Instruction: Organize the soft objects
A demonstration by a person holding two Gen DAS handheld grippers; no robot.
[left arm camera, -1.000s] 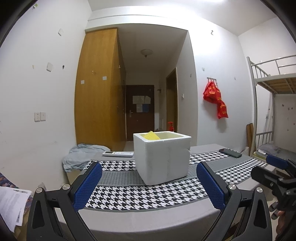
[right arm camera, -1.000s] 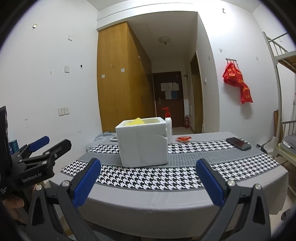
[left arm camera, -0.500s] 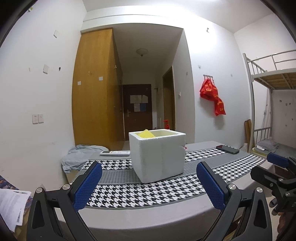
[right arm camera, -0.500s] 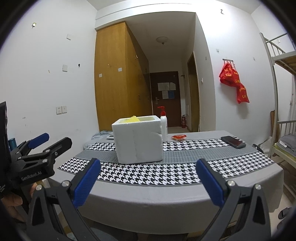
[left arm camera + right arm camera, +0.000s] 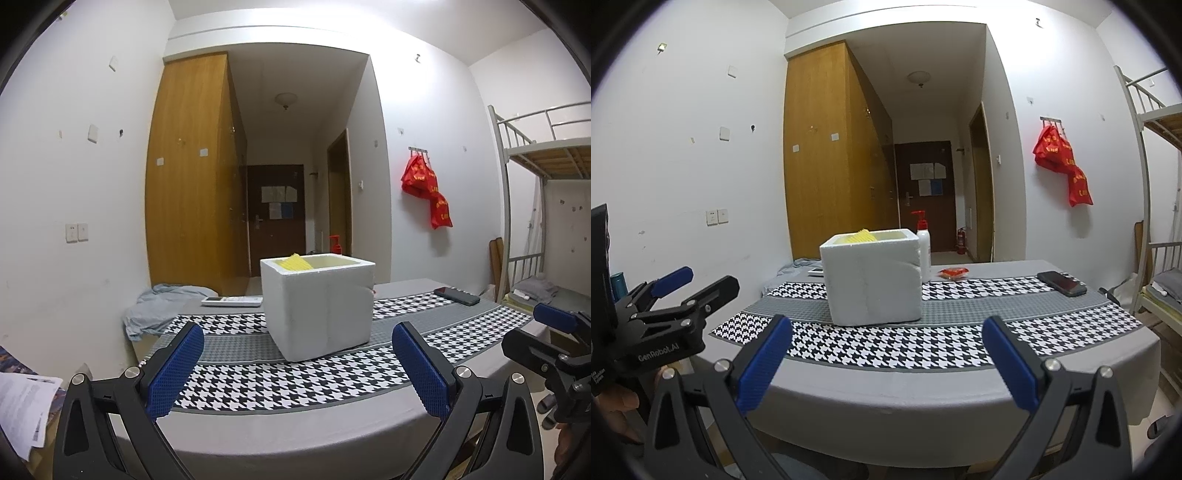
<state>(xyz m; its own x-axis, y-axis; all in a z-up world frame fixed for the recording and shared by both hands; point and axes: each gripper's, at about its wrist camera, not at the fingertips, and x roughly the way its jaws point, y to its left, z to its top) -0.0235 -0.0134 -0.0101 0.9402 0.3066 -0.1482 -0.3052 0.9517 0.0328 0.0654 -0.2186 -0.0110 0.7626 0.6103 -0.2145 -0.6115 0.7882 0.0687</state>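
Both handheld units hover off the near edge of the grey-covered desk (image 5: 923, 384), each with its blue-padded jaws spread wide and nothing between them: the left gripper (image 5: 295, 369) and the right gripper (image 5: 886, 363). The white foam box (image 5: 319, 308) stands upright on the black-and-white houndstooth runner (image 5: 295, 380), straight ahead of both and well apart from either; neither arm appears clearly nearer. A yellow ribbed soft item (image 5: 293, 263) shows just above the box's far-left rim, lying inside. A small red packet (image 5: 953, 273) lies on the desk beyond the box, to its right, beside a white pump bottle (image 5: 924, 251).
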